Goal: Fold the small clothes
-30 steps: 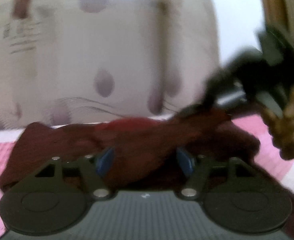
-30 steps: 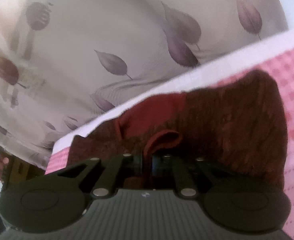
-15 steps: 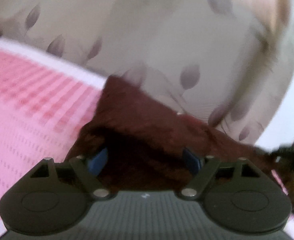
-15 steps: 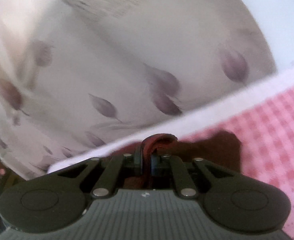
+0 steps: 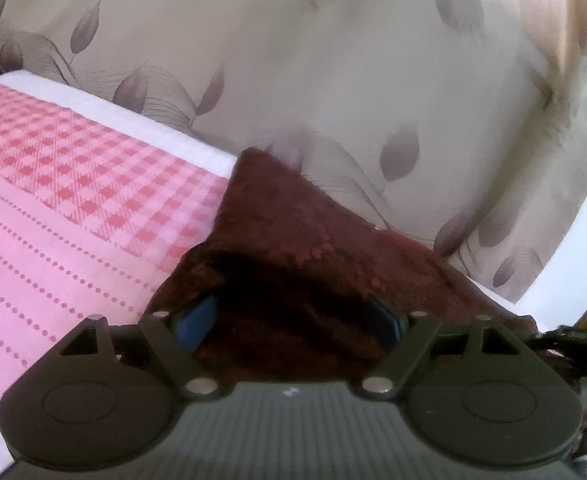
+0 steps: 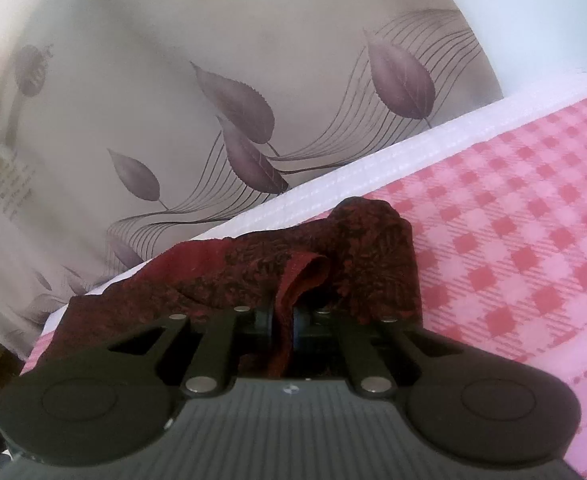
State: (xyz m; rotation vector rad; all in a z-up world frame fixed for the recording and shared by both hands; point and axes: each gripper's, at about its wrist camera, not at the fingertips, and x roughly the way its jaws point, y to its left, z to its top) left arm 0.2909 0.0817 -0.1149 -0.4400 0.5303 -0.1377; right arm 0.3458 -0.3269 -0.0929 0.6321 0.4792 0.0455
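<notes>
A dark red patterned garment (image 5: 293,232) lies bunched on the pink checked bed cover (image 5: 73,184) near its white far edge. My left gripper (image 5: 289,316) is low over the near part of the garment. Its blue pads (image 5: 195,320) stand wide apart and the cloth fills the gap between them without being pinched. In the right wrist view, my right gripper (image 6: 283,320) is closing its jaws tight on a raised fold of the same garment (image 6: 373,240). That fold loops up from between the fingers, and the rest of the cloth spreads left along the bed edge.
A beige curtain with purple leaves (image 6: 213,80) hangs close behind the bed's white edge (image 6: 373,168). The pink cover (image 6: 513,220) stretches to the right of the garment. A dark object (image 5: 573,340) pokes in at the left wrist view's right edge.
The left gripper rolled and slid sideways along the garment, then kept still. The right gripper sank toward the bed with the fold still in it, and the cloth settled on the cover.
</notes>
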